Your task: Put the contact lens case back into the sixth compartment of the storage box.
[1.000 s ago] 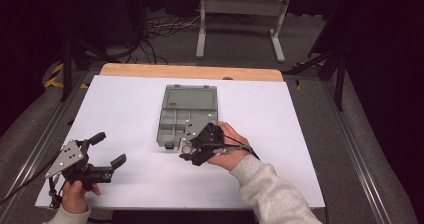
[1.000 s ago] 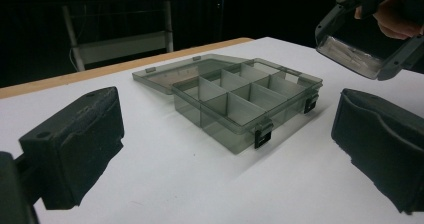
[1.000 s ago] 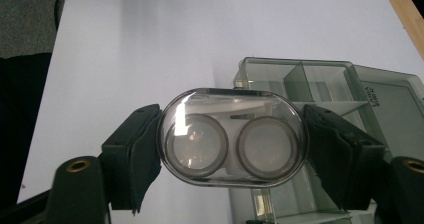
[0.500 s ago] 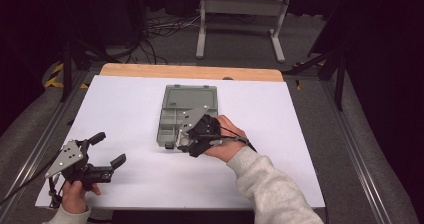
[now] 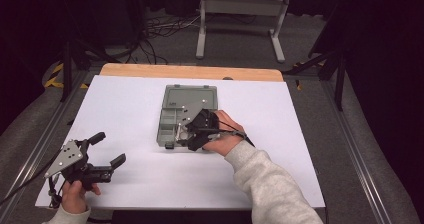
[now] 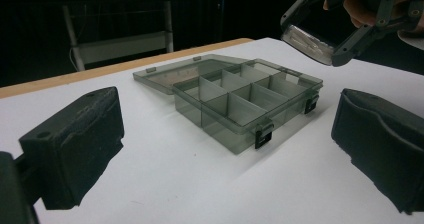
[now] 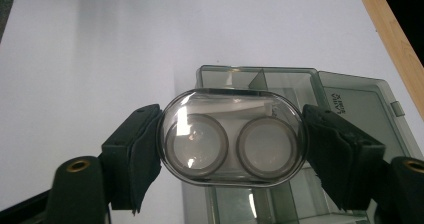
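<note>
At the left of the white table (image 5: 130, 104) we see our left gripper (image 5: 106, 154) held low near the front edge, its two black padded jaws spread wide with nothing between them. Toward the middle lies a smoky grey translucent plastic organiser box (image 6: 247, 101) with divided compartments, its hinged lid (image 5: 192, 95) folded flat open on the far side and two black latches on its near wall. Over the box's right front part our right gripper (image 7: 232, 146) is clamped on a clear oval plastic case with two round wells (image 7: 233, 137), one pad pressing each narrow end. The case hangs just above the compartments, clear of the box.
</note>
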`<state>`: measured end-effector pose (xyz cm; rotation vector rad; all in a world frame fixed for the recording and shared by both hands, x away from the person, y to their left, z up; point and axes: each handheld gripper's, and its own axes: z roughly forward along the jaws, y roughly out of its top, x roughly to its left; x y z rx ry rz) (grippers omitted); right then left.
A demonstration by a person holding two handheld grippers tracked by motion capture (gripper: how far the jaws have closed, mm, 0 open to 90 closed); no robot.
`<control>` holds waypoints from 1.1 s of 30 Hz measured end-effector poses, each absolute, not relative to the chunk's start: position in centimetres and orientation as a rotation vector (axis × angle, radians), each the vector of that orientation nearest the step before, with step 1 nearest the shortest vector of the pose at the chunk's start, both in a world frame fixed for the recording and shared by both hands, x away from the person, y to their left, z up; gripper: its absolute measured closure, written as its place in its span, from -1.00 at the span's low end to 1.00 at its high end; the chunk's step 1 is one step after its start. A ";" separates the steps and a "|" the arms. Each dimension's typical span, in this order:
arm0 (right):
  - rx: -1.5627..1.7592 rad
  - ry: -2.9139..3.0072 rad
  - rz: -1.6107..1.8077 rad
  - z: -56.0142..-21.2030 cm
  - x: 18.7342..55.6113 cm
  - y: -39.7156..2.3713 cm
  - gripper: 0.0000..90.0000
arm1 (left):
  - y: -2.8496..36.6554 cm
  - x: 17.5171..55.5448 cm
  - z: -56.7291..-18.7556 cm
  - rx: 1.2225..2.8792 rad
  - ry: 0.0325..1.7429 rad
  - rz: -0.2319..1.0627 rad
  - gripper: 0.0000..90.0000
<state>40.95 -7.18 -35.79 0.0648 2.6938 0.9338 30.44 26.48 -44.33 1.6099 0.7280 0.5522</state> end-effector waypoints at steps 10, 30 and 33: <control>0.070 2.693 0.925 -36.0 42.0 -6.8 -0.41 | 26.5 30.4 -44.3 1.611 0.727 0.552 -0.97; 0.098 2.697 0.897 -37.0 44.3 -6.2 -0.41 | 26.5 30.5 -44.3 1.613 0.725 0.553 -0.97; 0.104 2.702 0.892 -37.3 44.6 -6.2 -0.41 | 26.6 30.5 -44.3 1.622 0.720 0.559 -0.97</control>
